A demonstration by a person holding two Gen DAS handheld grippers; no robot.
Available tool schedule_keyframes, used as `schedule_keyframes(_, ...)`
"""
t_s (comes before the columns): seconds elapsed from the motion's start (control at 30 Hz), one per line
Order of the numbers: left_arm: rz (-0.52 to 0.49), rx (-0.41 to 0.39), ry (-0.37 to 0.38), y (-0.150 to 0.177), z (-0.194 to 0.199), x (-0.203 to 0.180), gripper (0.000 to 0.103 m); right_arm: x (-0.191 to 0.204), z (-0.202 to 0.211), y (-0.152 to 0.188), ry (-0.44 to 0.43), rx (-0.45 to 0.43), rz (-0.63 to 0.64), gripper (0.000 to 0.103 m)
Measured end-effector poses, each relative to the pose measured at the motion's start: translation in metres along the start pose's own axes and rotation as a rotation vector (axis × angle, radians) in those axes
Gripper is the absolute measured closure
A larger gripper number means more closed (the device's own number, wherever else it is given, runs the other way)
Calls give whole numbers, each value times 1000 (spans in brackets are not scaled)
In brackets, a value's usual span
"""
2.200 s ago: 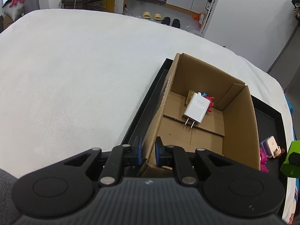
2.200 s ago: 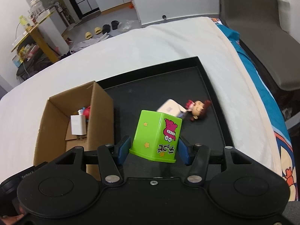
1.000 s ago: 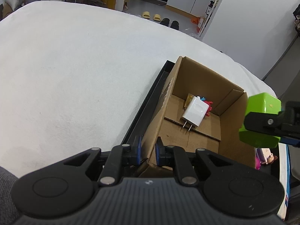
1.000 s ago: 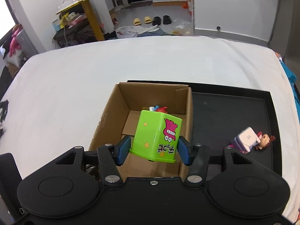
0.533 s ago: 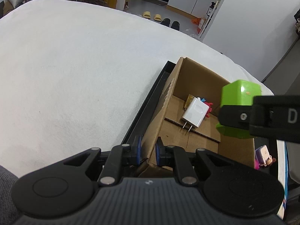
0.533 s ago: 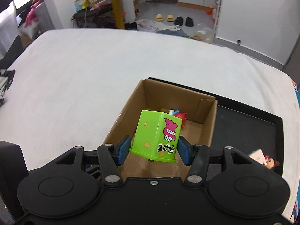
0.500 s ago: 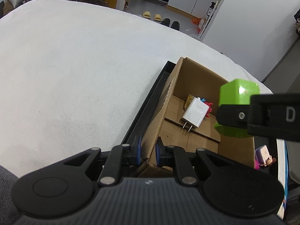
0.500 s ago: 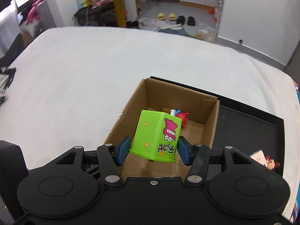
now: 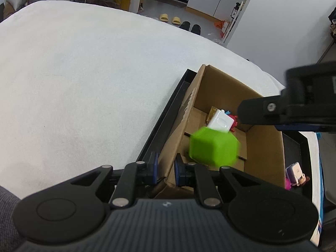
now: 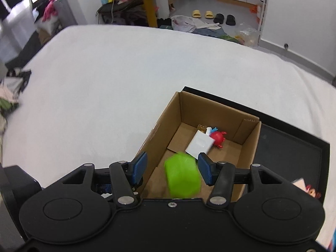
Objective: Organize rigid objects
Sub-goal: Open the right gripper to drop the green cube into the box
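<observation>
Now that right gripper has spread wide, green box released, blurred mid-drop at lower centre of right wrist view, no longer clamped as half a second ago. Left gripper narrow, pinching near wall of cardboard box, steadying it. Farther in: white charger and red toy on box floor. Doll figure lower right on black tray, likely next.

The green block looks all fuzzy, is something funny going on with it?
Yes. The green block is blurred and tilted inside the cardboard box, touching neither pad of the open right tool. It seems to be falling in.
</observation>
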State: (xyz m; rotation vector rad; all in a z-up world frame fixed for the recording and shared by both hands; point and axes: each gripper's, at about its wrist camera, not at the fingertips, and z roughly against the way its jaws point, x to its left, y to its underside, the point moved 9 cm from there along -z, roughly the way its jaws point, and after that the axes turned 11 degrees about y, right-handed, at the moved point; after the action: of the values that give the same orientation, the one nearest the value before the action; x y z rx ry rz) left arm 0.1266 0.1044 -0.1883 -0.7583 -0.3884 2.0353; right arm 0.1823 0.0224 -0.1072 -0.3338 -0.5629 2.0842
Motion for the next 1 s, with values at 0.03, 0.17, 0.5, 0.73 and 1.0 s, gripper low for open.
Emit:
schedule_keyframes(0.03, -1, -1, 0, 0, 0, 0, 89, -2, 0, -2, 5, -3, -6, 49)
schedule_keyframes(0.17, -5, 0, -3, 1, 0, 0, 89, -12, 4, 4, -1, -7, -47, 49)
schedule_keyframes(0.5, -19, -1, -19, 2, -2, -1, 89, -50, 23, 21, 7, -45, -134, 37)
schedule_keyframes(0.73, -28, 0, -31, 2, -5, -3, 89, -85, 30, 30, 62, -74, -194, 25)
schedule_keyframes(1.0, -34, 33, -73, 0, -10, -8, 89, -127, 33, 51, 137, -108, -255, 25)
